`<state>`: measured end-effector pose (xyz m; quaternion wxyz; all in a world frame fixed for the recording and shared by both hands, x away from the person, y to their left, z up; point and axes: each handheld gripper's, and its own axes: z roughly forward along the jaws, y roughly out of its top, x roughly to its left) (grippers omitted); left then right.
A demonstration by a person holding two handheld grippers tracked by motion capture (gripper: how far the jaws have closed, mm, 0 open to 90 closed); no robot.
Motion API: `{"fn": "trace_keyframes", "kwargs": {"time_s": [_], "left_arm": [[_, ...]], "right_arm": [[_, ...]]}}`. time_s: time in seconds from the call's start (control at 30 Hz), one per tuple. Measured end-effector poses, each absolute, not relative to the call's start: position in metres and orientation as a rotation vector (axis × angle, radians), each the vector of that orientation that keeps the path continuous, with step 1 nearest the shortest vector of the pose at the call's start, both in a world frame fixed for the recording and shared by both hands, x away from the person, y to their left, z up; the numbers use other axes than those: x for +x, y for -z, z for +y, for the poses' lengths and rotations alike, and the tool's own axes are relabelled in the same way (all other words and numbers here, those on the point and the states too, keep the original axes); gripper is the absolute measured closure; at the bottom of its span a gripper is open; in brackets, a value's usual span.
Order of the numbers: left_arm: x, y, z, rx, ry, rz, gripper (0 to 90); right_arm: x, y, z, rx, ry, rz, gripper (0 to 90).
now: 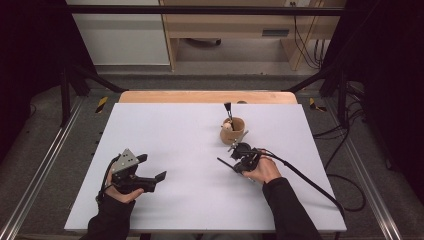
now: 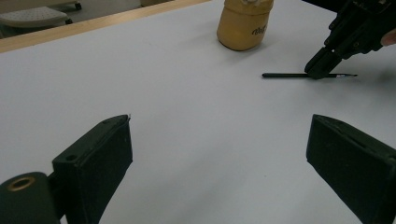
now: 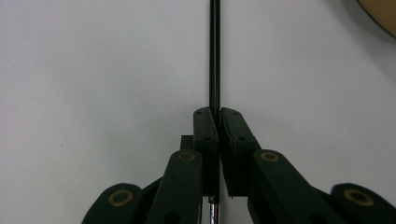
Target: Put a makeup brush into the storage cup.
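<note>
A thin black brush lies flat on the white table, its handle pointing away from the cup side. My right gripper is shut on that brush, and the handle runs straight out from between the pads. In the high view the right gripper sits just in front of a tan wooden cup holding another brush. My left gripper rests at the table's left, open, with nothing between its jaws. The left gripper view shows the cup far off and the right gripper on the brush.
The white board sits on a wooden tabletop whose far edge shows behind it. A black cable trails from the right gripper toward the front right. A black frame and rails flank the table.
</note>
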<state>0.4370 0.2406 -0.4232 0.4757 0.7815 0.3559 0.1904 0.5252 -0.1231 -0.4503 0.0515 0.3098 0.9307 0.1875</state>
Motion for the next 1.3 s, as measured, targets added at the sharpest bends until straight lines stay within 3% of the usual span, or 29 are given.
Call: {"fn": "trace_keyframes", "kwargs": {"time_s": [0.53, 1.3], "left_arm": [[0.435, 0.421, 0.238, 1.916, -0.469, 0.857, 6.3], [0.434, 0.414, 0.221, 1.98, -0.467, 0.786, 6.2]], "right_arm": [[0.51, 0.417, -0.134, 0.924, -0.75, 2.8, 85.7], [0.488, 0.398, -0.137, 0.815, -0.86, 2.812, 85.6]]}}
